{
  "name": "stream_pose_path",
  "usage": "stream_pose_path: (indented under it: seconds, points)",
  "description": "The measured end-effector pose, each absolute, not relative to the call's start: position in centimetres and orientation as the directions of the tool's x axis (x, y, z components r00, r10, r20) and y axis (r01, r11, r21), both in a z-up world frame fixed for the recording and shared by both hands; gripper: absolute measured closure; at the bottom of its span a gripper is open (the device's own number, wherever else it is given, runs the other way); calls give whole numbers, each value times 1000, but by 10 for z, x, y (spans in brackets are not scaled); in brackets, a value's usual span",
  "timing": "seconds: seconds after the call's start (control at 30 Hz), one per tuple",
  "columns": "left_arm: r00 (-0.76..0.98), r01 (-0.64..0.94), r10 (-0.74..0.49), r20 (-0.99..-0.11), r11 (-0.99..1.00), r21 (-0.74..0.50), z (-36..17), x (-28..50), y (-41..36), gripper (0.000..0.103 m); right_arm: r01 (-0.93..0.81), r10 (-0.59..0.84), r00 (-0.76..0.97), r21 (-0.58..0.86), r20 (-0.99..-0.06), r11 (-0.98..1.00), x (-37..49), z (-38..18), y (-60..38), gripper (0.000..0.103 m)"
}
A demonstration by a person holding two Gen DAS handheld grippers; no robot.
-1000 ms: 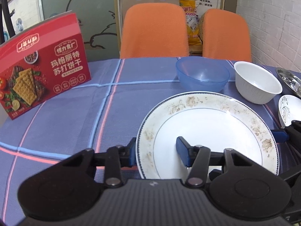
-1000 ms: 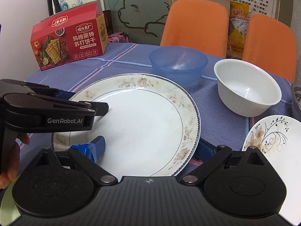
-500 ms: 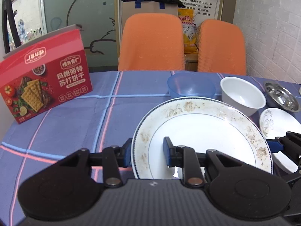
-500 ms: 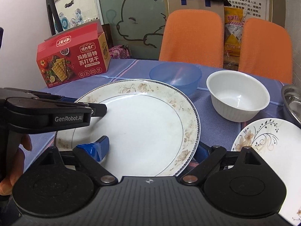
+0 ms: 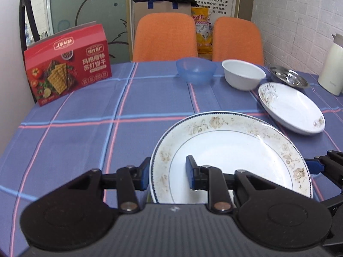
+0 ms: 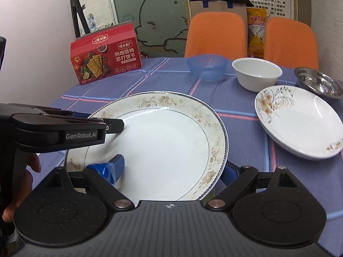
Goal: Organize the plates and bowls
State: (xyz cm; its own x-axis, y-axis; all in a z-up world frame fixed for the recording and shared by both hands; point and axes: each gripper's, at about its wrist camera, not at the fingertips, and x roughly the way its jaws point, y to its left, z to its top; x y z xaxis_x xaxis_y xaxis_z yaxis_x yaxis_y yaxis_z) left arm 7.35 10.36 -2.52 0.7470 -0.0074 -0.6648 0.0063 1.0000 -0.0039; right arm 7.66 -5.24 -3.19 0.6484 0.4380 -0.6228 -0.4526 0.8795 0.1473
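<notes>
Large plate [image 5: 231, 156]: held between both grippers, apparently lifted clear of the worktop [image 5: 85, 128] near its front edge; empty, with brownish marks on its floral rim.
Left gripper [image 5: 167, 174]: jaws pinching the plate's left rim, one pad under the edge and one on the inner face.
Right gripper [image 6: 171, 169]: jaws set across the plate's right rim, one pad inside and one outside the edge; how firmly they press cannot be told.
Handling: looks like glazed ceramic, so stiff, fairly heavy, slick and breakable; the rim is the sensible hold, with a pad on each face on opposite sides.
Small plate [image 6: 300, 122]: on the worktop to the right, empty, a likely place for stacking.
Blue bowl [image 6: 206, 67]: at the far side, nothing visible inside.
White bowl [image 6: 257, 73]: just beside the blue one, empty.
Steel dish [image 6: 318, 82]: far right, beyond the small plate; contents unclear.
Cracker box [image 5: 68, 64]: upright at far left, well apart from the crockery.
</notes>
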Motion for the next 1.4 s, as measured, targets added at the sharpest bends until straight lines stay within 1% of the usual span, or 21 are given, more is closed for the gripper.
stream_pose_path:
  seconds: [0.07,0.17,0.2,0.33,0.43,0.47,0.5,0.53,0.6,0.77,0.9,0.97,1.1,1.4]
  points:
    - [745,12,-20,-667,1000,-16,-30,67,104,79,-442,428,654,144,-624,885,65,-37,-52,24]
    - [741,14,-33,-671,999,-35,-37,63,106,79,-429,392,683,95,-616,898,54,-41,-48,24]
    - [739,18,-32,-673,999,-28,-39,62,105,81,-429,387,690,85,-612,899,52,-43,-48,24]
    - [767,19,8,-641,999,36,-42,57,98,81,-433,385,703,69,-598,899,50,-46,-47,24]
    - [767,18,-3,-642,1000,16,-41,58,103,80,-440,388,707,62,-592,896,52,-48,-46,23]
    - [770,11,-8,-638,1000,0,-39,58,107,79,-440,391,705,68,-592,895,52,-48,-47,23]
    - [777,-5,-3,-630,1000,-11,-36,58,111,70,-440,396,703,77,-591,895,51,-47,-48,24]
    - [785,-17,4,-619,1000,-15,-33,57,114,57,-431,393,702,86,-594,898,53,-47,-50,24]
    - [801,-31,12,-598,999,-21,-27,56,119,49,-398,376,717,98,-587,912,52,-47,-57,24]
    - [809,-38,19,-588,999,-20,-17,58,118,48,-352,371,750,144,-548,925,51,-37,-73,24]
    - [808,-16,3,-589,1000,-18,-12,63,103,38,-334,364,763,157,-534,930,50,-31,-83,23]
    - [805,9,-18,-593,1000,-17,-9,66,93,36,-320,351,767,154,-537,935,49,-29,-90,23]
    - [802,55,-52,-595,998,-13,-4,76,69,35,-277,322,778,166,-539,946,48,-27,-110,23]
    - [804,148,-105,-585,989,25,7,95,11,35,-118,200,813,180,-547,976,46,-25,-176,23]
